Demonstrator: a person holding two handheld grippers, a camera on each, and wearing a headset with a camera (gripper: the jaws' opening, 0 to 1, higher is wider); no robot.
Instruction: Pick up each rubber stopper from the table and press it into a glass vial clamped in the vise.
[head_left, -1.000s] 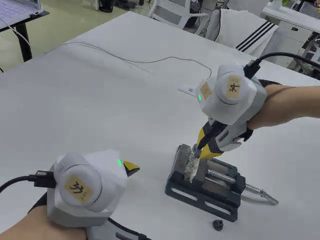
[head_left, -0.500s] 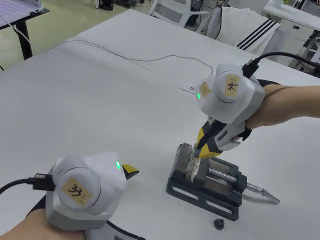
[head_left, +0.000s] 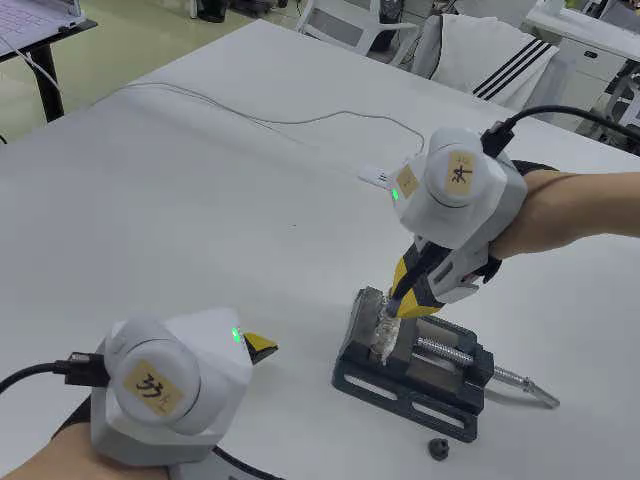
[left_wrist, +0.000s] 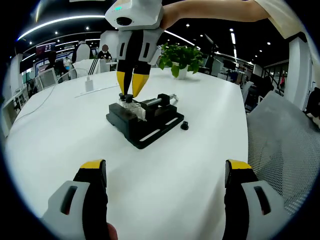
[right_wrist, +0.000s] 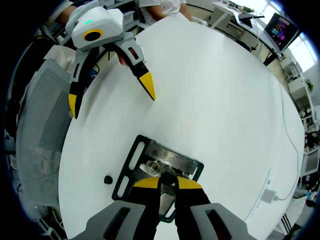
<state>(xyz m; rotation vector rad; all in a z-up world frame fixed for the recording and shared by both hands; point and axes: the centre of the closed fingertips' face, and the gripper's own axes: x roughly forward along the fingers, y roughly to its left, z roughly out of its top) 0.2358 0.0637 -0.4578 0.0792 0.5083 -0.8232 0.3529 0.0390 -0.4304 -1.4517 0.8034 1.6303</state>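
You hold two grippers: the left gripper (right_wrist: 111, 100) and the right gripper (head_left: 400, 305). One vise (head_left: 420, 375) stands on the one table (head_left: 200, 200). You have two stoppers: one loose stopper (head_left: 436, 450) and one held stopper (right_wrist: 168, 177) pinched in the right gripper. The glass vials (left_wrist: 127, 100) are too blurred to count. There is one white cable (head_left: 300, 122), one plug (head_left: 378, 178) and one potted plant (left_wrist: 180, 56).

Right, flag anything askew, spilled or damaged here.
Nothing stands out. The vise sits flat on the table, the vial is clamped in it, and one spare stopper lies loose beside it.
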